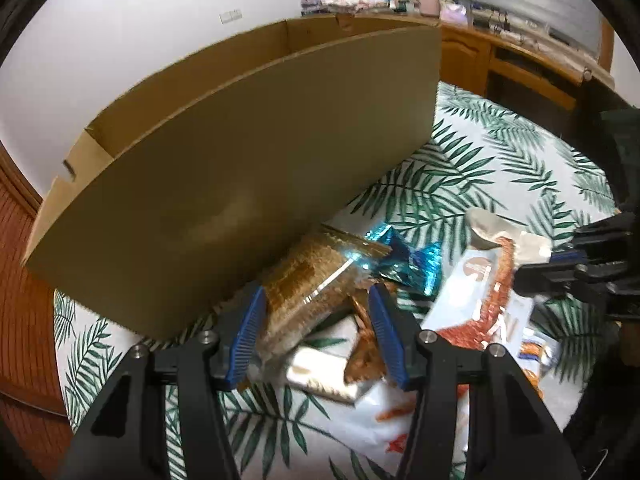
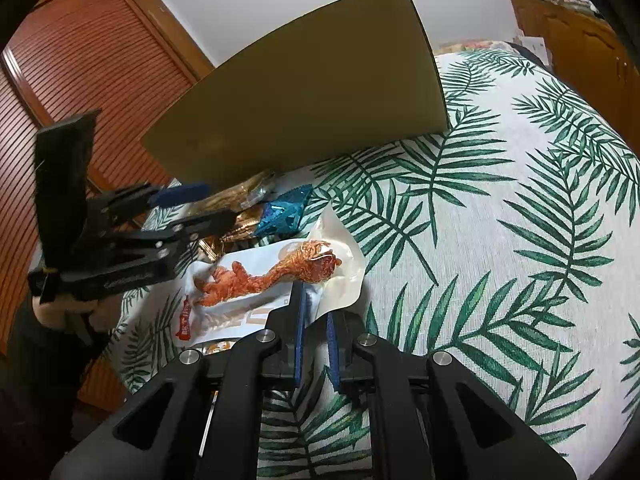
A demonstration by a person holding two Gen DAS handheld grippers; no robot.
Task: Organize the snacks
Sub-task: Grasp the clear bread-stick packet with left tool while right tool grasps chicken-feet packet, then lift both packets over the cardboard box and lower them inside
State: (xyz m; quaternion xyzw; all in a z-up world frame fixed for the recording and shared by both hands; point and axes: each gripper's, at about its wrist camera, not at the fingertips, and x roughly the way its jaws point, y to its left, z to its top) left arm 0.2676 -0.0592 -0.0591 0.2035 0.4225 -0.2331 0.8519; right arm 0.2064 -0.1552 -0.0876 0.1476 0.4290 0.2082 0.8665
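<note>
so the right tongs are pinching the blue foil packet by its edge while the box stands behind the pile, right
Not quite. The right tongs pinch the white packet with the fried-chicken picture, not the blue foil packet, which lies untouched nearer the cardboard box. The right wrist view shows it.

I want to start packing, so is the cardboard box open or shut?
Open. In the left wrist view the cardboard box shows no lid or flaps over its top, and the inner face of its far wall is visible. What it holds cannot be seen.
</note>
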